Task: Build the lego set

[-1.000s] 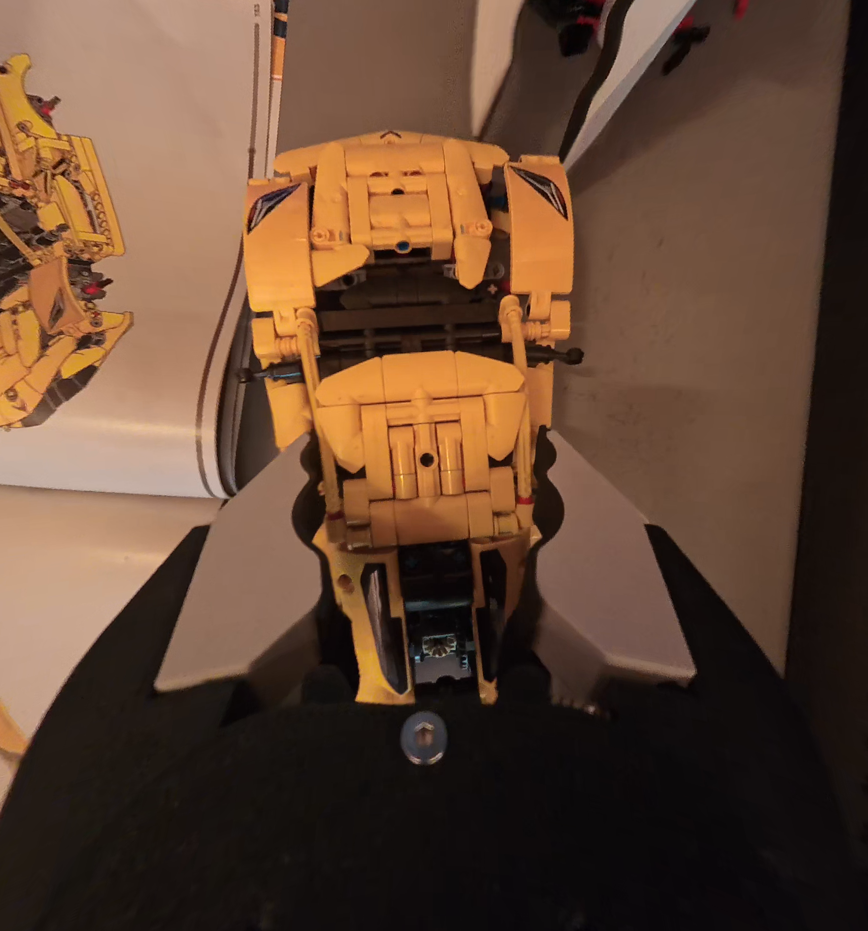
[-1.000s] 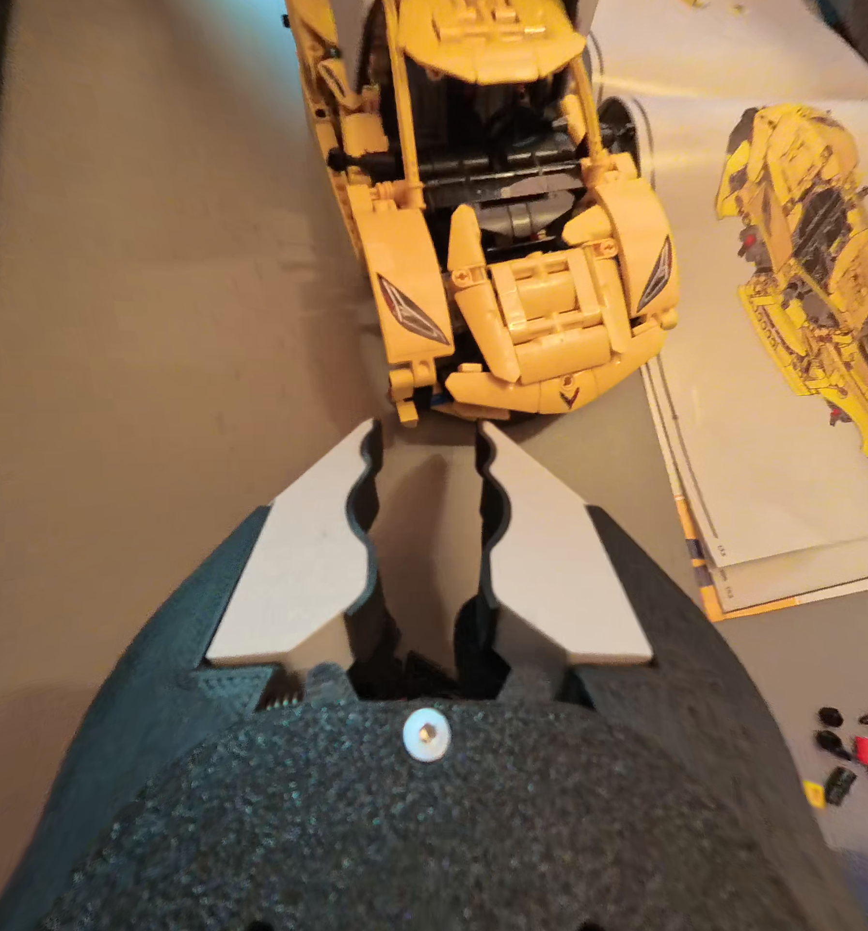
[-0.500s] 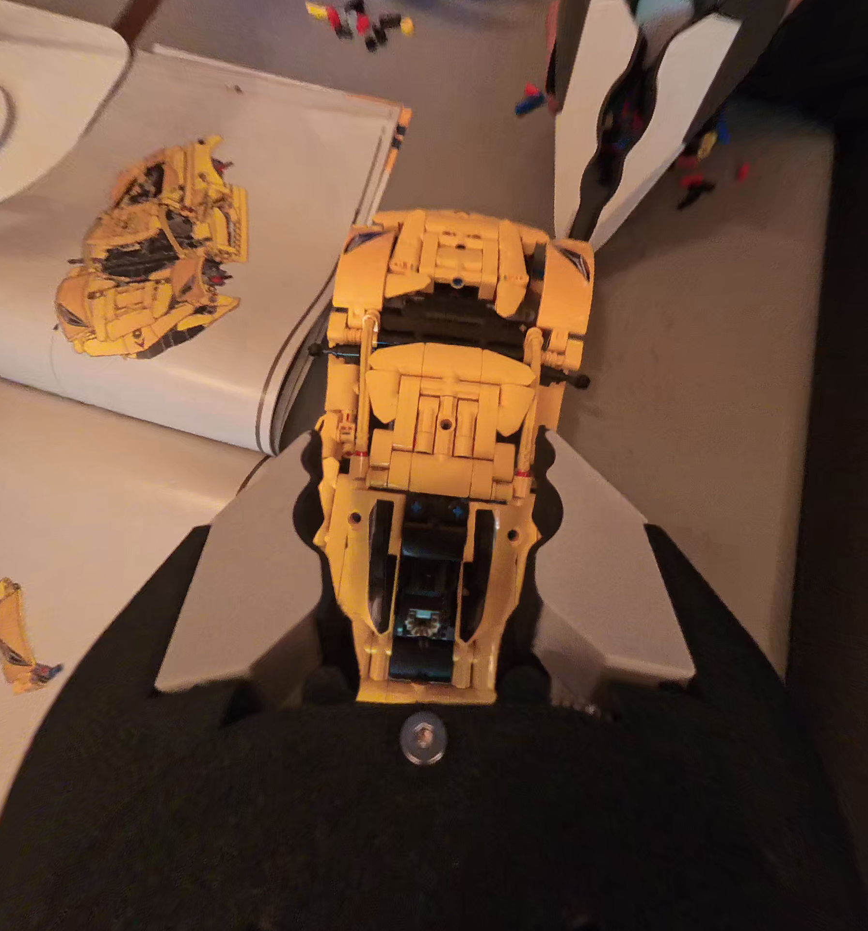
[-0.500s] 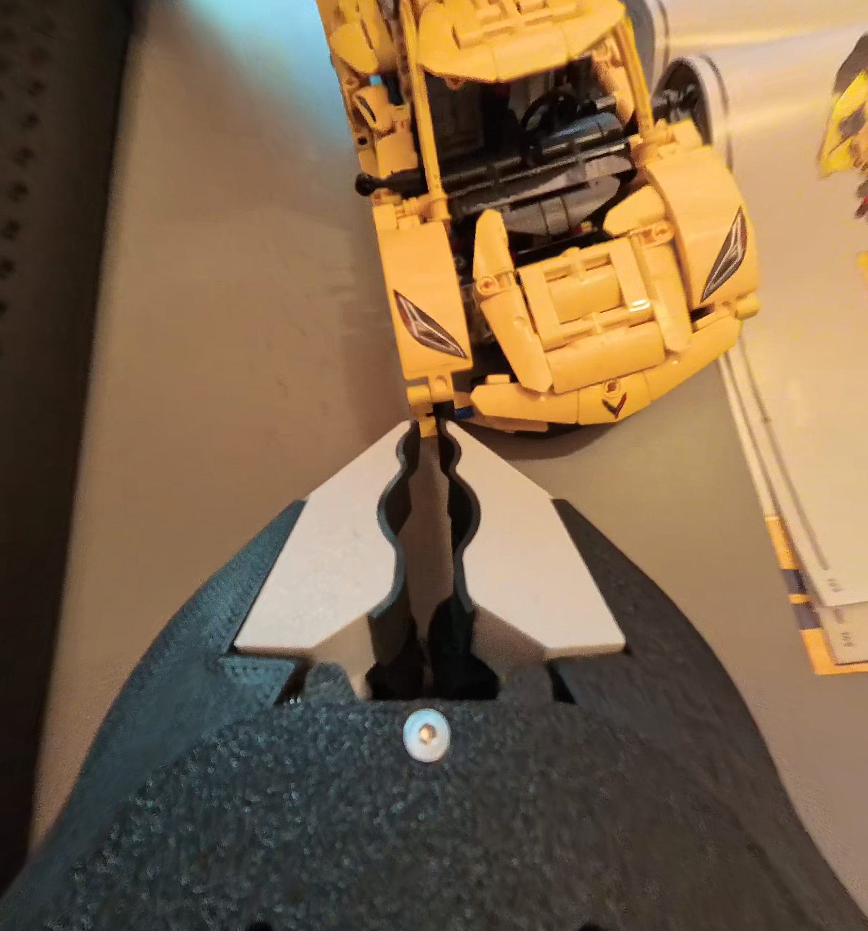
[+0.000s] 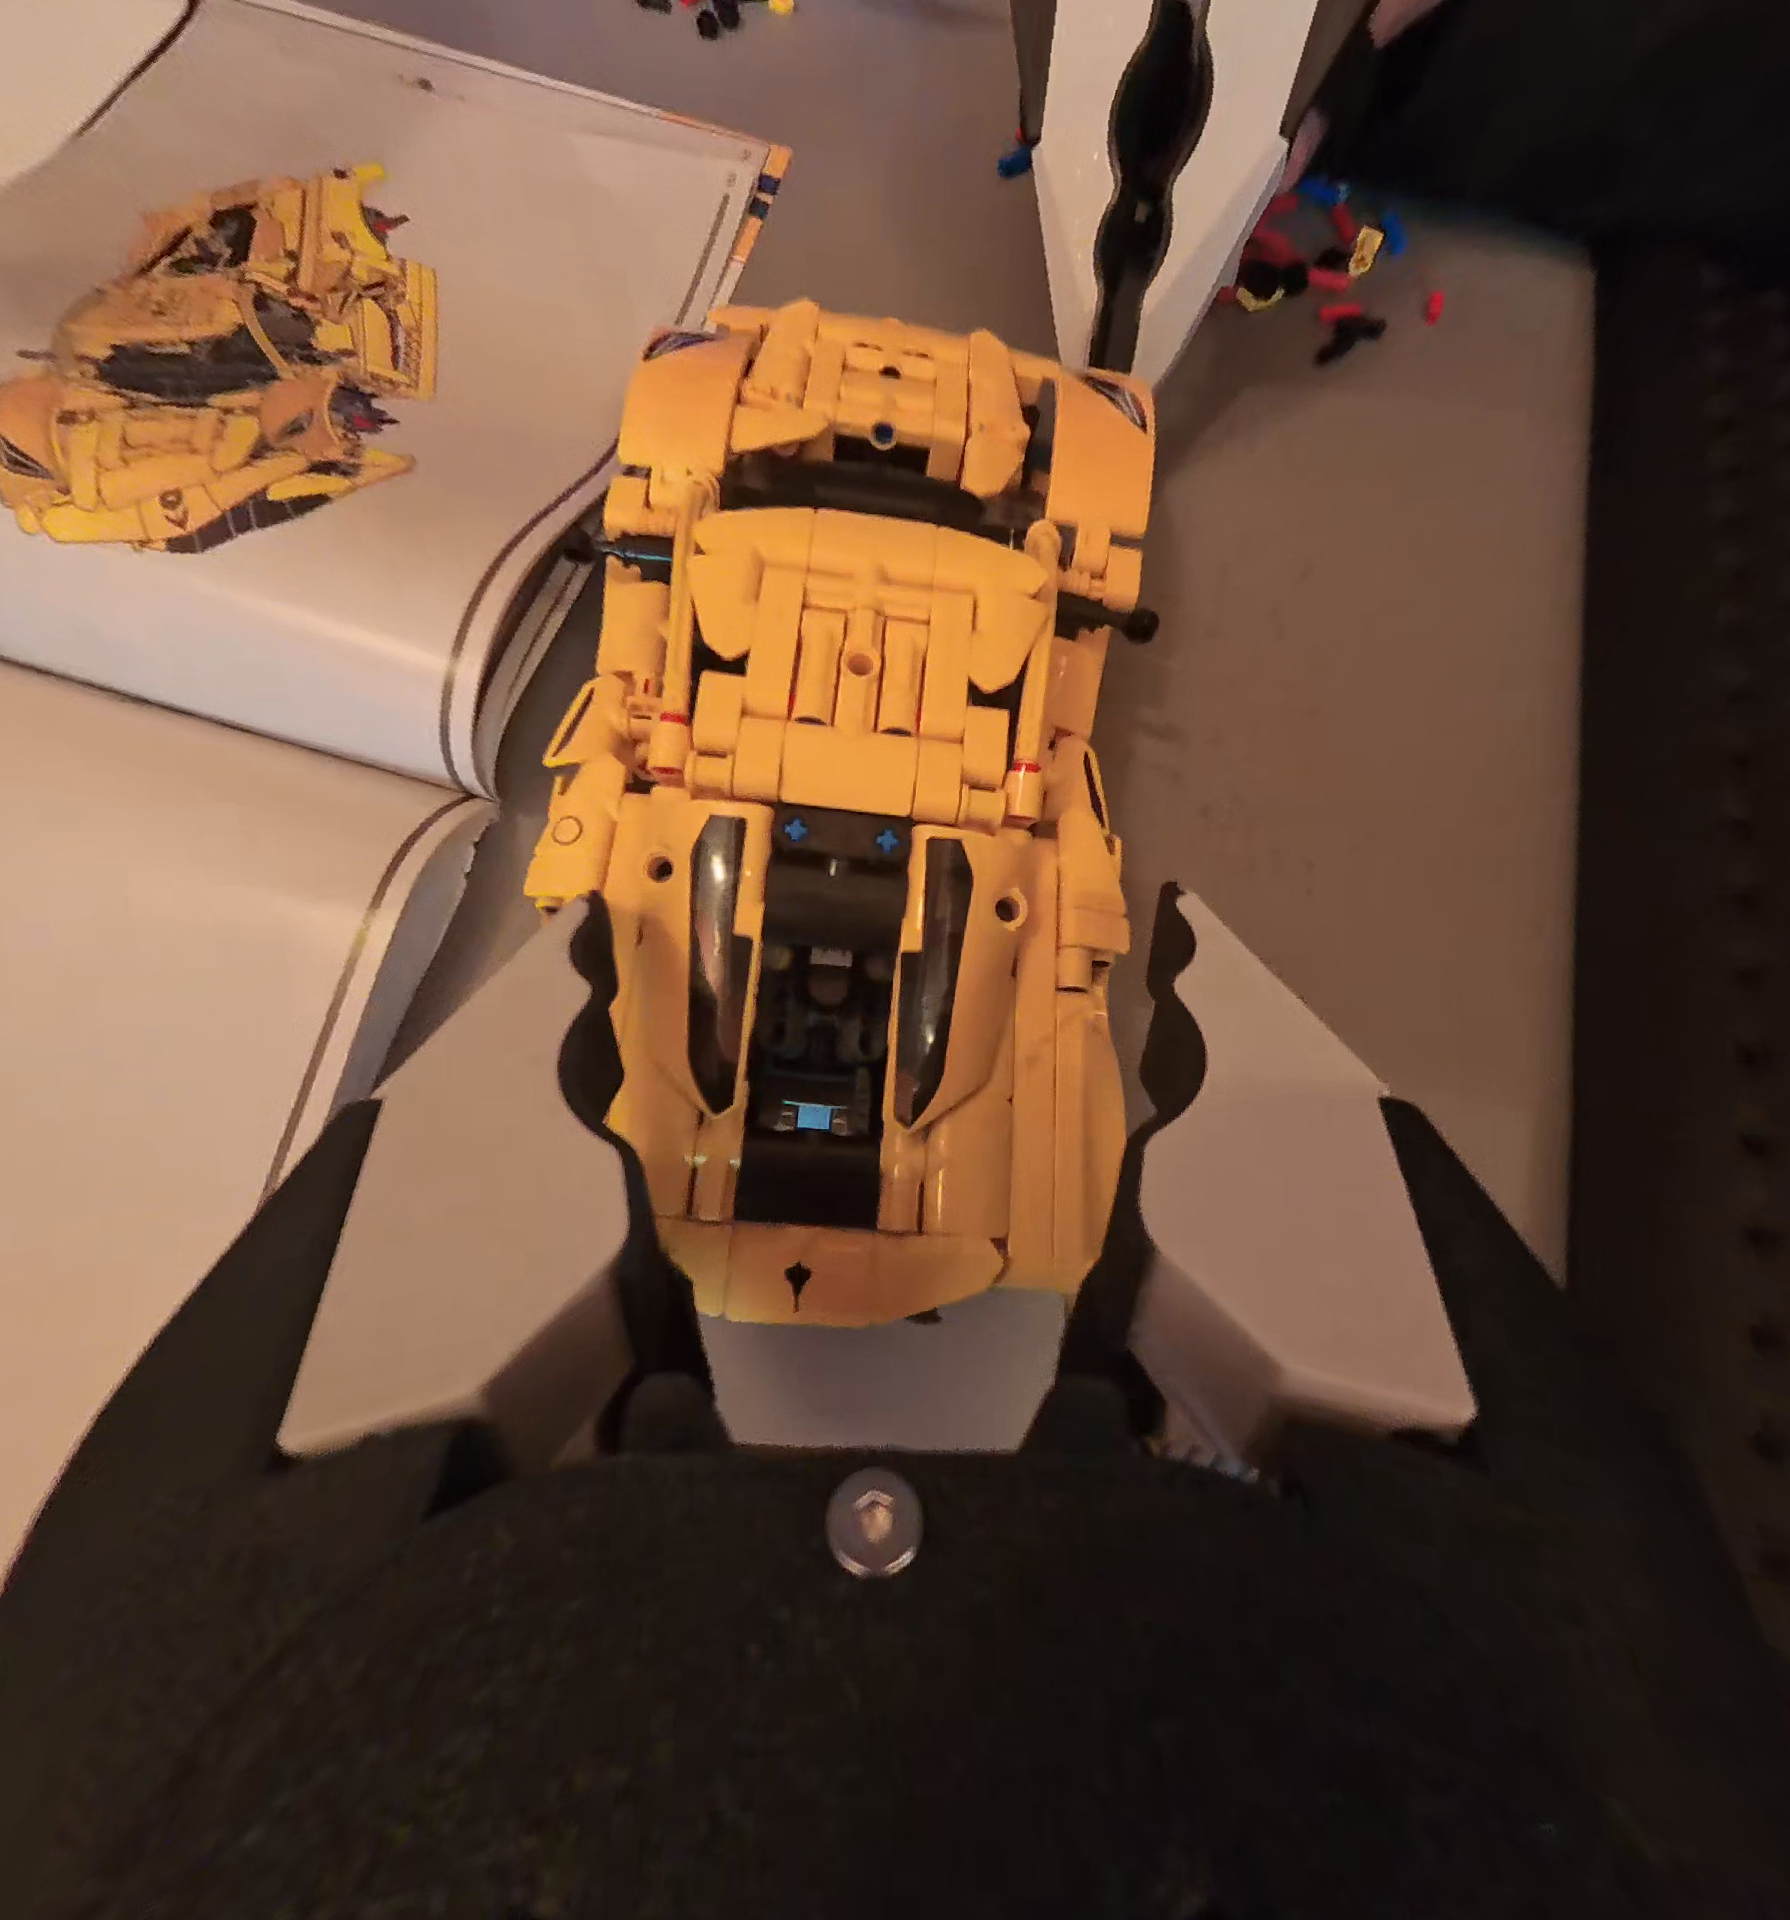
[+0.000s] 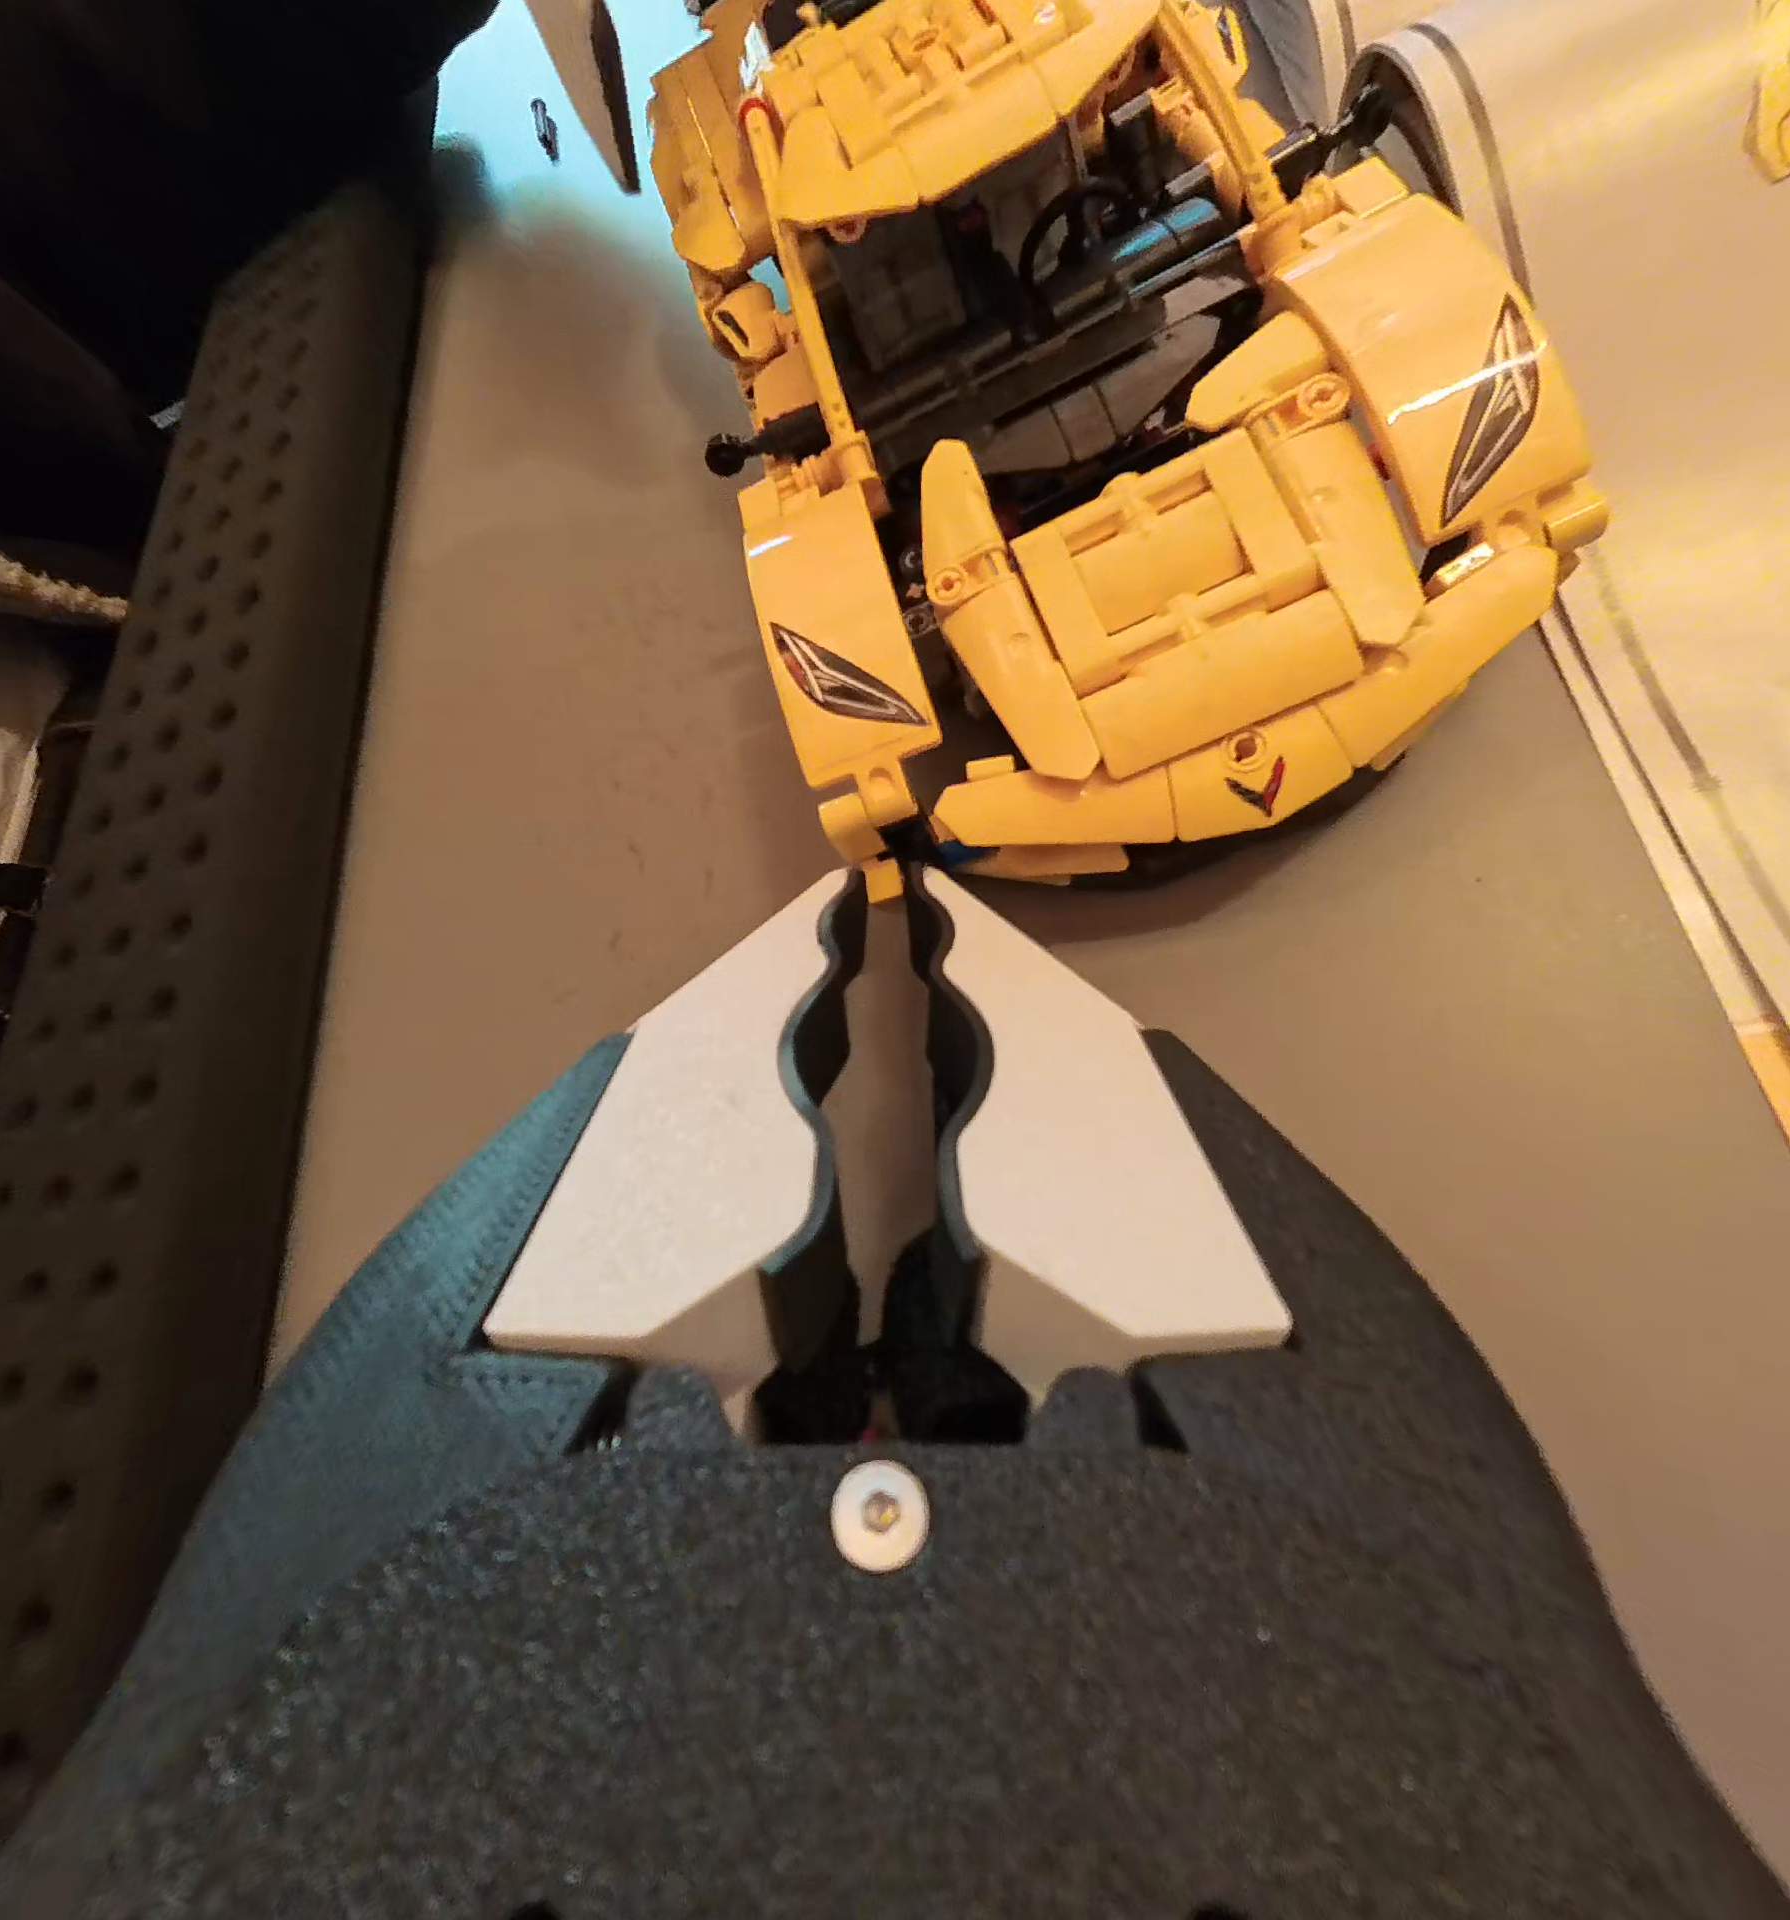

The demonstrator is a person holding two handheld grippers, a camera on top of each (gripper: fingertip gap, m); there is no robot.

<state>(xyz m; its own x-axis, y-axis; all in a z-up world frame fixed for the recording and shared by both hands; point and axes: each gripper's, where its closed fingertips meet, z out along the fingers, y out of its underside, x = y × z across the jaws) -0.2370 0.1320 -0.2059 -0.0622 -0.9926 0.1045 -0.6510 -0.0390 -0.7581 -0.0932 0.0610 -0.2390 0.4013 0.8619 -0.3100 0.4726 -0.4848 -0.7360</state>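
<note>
A yellow lego car [image 5: 860,790] stands on the grey table with its rear toward my left gripper [image 5: 870,914]. The left fingers straddle the car's rear half, pads against both sides, so it is shut on the car. The car's front faces my right gripper [image 6: 889,883], whose jaws stand almost together. The right fingertips pinch a small yellow piece [image 6: 883,878] hanging from the car's front corner under the headlight panel. The right gripper also shows in the left wrist view [image 5: 1114,353], at the car's far right corner.
An open instruction booklet [image 5: 351,468] lies beside the car; it also shows in the right wrist view [image 6: 1722,582]. Loose small red, blue and black pieces [image 5: 1317,270] lie beyond the right gripper. A dark perforated strip [image 6: 143,831] borders the table on the other side. Tip to tip, the grippers are about 20 cm apart.
The right jaws have narrowed from open to almost together and moved up to the car's front corner. The left gripper has tipped to look down on the car, which sits farther out between its fingers.
</note>
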